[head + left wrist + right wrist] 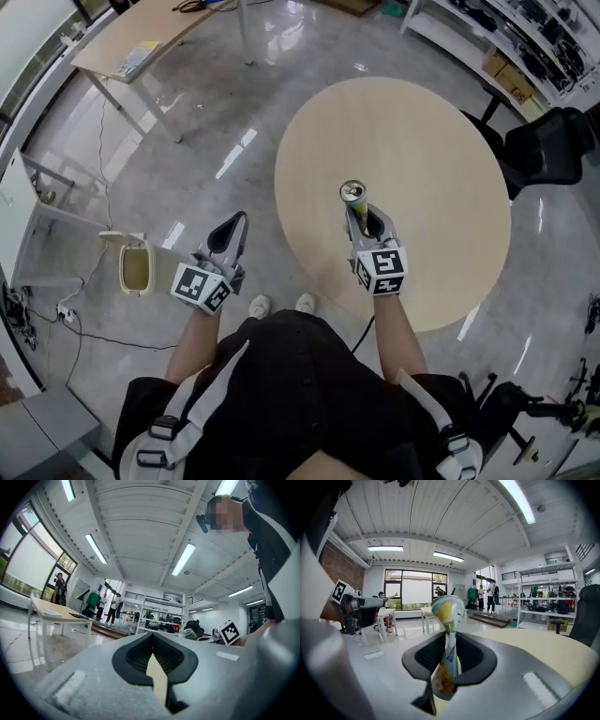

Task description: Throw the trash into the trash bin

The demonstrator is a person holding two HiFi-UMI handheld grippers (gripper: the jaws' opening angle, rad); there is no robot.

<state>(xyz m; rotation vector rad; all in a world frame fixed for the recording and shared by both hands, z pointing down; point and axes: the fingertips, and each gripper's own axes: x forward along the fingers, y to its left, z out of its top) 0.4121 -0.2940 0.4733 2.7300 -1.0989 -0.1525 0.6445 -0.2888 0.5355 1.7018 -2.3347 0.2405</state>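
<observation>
Aluminium, flattened at the waist and printed in yellow and green, the can was found pinched between the jaws of the right gripper, whose pads pressed on the crushed middle section. The grip sat low on the body, which left the round rim end standing proud beyond the jaw tips. This was judged a sound hold for carrying, since the flattened waist gave the pads two flat faces to bear on. The can's long axis ran along the gripper's own pointing line, with the rim end directed away from the person and the lower end buried between the jaws. In the head view it lay over the near part of the round wooden tabletop, and it appeared to be held clear of the surface, not resting on it. The left gripper had its jaws pressed together with nothing between them. It was held out over the floor to the left of the tabletop and took no part in the hold. The trash bin, a pale open container, stood on the floor just beside the left gripper in the head view and well apart from the can. Its mouth faced upward, so in my judgement the can must be carried across to the person's left and brought over the opening before release. Nothing from the task was seen in the bin, though its inside was only partly visible.
</observation>
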